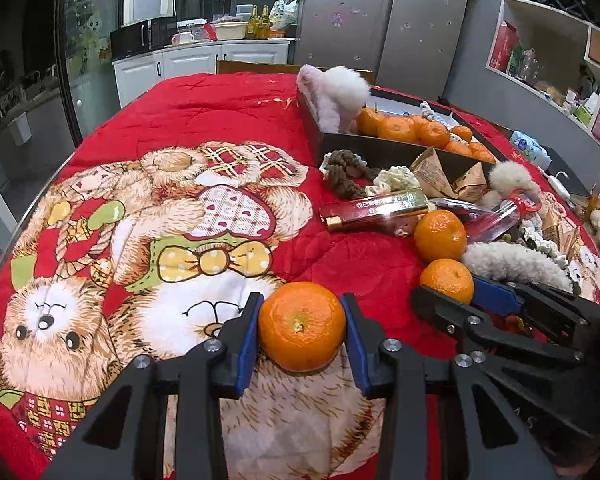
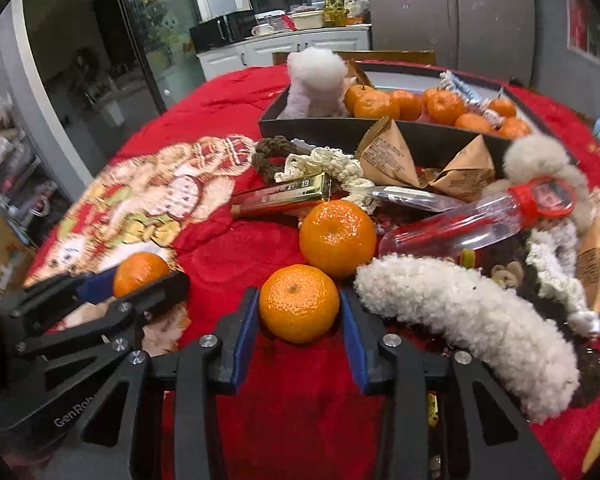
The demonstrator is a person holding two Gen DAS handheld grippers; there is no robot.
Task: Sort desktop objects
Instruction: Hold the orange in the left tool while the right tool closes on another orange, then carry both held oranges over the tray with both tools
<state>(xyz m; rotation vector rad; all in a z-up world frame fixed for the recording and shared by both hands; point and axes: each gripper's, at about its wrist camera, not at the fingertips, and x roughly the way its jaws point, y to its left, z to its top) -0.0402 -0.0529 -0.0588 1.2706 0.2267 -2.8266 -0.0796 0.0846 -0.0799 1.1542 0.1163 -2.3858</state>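
Observation:
My left gripper [image 1: 302, 320] is shut on a mandarin [image 1: 302, 326], its blue pads touching both sides, just above the red cloth. It also shows in the right wrist view [image 2: 140, 276]. My right gripper [image 2: 299, 312] is shut on a second mandarin [image 2: 299, 303], which also shows in the left wrist view [image 1: 447, 280]. A third loose mandarin [image 2: 337, 237] lies just beyond. A dark tray [image 2: 320, 128] at the back holds several mandarins [image 2: 376, 106] and a white plush toy [image 2: 314, 80].
A gold-and-red box [image 2: 284, 196], a clear bottle with a red cap [image 2: 480, 220], paper packets [image 2: 388, 156], knitted cords [image 2: 328, 168] and a long fluffy white toy [image 2: 472, 320] crowd the right side. A red cartoon-print cloth [image 1: 160, 220] covers the table.

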